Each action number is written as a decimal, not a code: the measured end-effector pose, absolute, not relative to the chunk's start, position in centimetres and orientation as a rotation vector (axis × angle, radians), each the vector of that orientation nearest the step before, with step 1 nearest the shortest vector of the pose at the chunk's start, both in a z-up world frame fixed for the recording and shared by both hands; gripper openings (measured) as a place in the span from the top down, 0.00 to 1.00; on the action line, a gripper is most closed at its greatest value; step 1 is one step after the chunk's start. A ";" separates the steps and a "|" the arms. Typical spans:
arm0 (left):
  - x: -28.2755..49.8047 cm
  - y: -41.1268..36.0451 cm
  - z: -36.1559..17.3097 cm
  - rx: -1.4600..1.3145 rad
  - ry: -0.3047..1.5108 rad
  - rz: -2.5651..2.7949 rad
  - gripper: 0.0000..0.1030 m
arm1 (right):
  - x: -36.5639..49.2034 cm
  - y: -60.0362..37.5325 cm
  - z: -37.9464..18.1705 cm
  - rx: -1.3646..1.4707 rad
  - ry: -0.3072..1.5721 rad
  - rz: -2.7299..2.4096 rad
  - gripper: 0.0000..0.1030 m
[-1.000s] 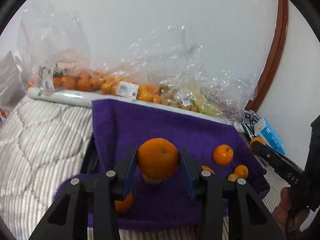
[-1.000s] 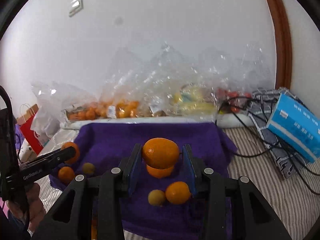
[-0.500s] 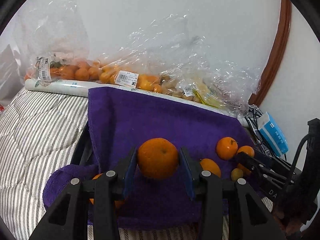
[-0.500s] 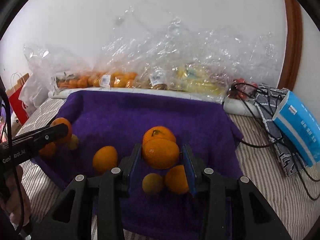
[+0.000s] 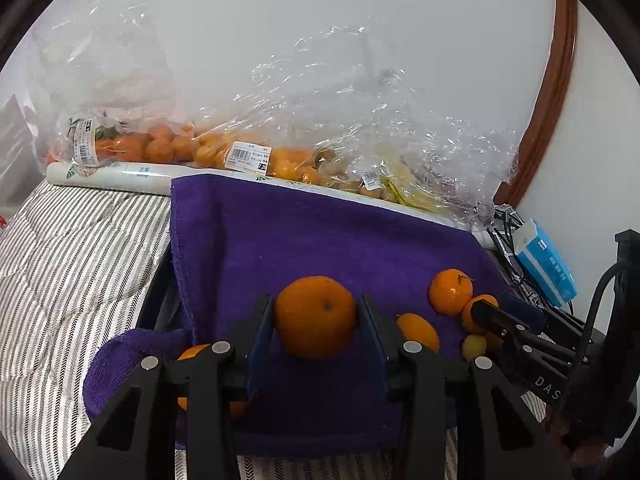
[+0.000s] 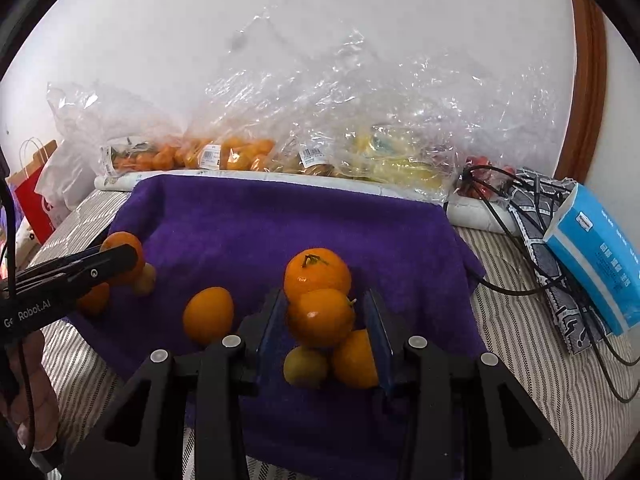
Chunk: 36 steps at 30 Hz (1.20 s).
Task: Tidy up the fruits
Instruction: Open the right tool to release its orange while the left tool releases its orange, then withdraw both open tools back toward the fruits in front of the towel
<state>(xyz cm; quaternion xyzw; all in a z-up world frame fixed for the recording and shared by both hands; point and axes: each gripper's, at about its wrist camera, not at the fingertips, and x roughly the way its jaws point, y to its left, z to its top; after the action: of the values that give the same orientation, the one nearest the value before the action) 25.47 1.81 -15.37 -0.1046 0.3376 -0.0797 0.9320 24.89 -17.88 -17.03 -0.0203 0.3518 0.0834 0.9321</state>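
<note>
Fruit is lying scattered on the purple towel (image 5: pixel 320 240) spread over the striped bed (image 5: pixel 60 260). Left claw (image 5: pixel 316 320) is gripping a large orange (image 5: pixel 315 316) between its pads, just above the towel's near left part; another orange (image 5: pixel 192 354) is sitting half hidden behind its left finger. Right claw (image 6: pixel 320 320) is clamping a mandarin (image 6: pixel 321 316) over a cluster: a stemmed orange (image 6: pixel 317 272) beyond it, a small yellow fruit (image 6: pixel 306 368) and an orange partly hidden beneath. A lone orange (image 6: pixel 208 314) is lying left of that cluster. Bagged fruit (image 6: pixel 240 152) is lining the far wall. The towel's middle and far stretch are lying bare.
</note>
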 end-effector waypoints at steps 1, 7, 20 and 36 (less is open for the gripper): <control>25.5 1.8 -15.4 -0.214 0.691 -0.163 0.61 | 24.9 -17.9 -17.0 -0.040 0.721 0.172 0.61; 25.3 1.9 -15.1 -0.218 0.677 -0.171 0.56 | 24.6 -18.3 -16.6 -0.011 0.705 0.183 0.57; 25.0 1.9 -14.8 -0.222 0.660 -0.167 0.49 | 24.2 -18.1 -15.9 -0.019 0.677 0.181 0.48; 24.1 1.8 -14.3 -0.205 0.636 -0.153 0.48 | 23.1 -17.9 -14.6 -0.042 0.601 0.176 0.40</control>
<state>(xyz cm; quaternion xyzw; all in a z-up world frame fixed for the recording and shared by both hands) 24.11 1.78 -14.28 -0.1005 0.3120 -0.0749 0.9418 23.13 -17.92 -14.56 -0.0207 0.2957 0.0865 0.9511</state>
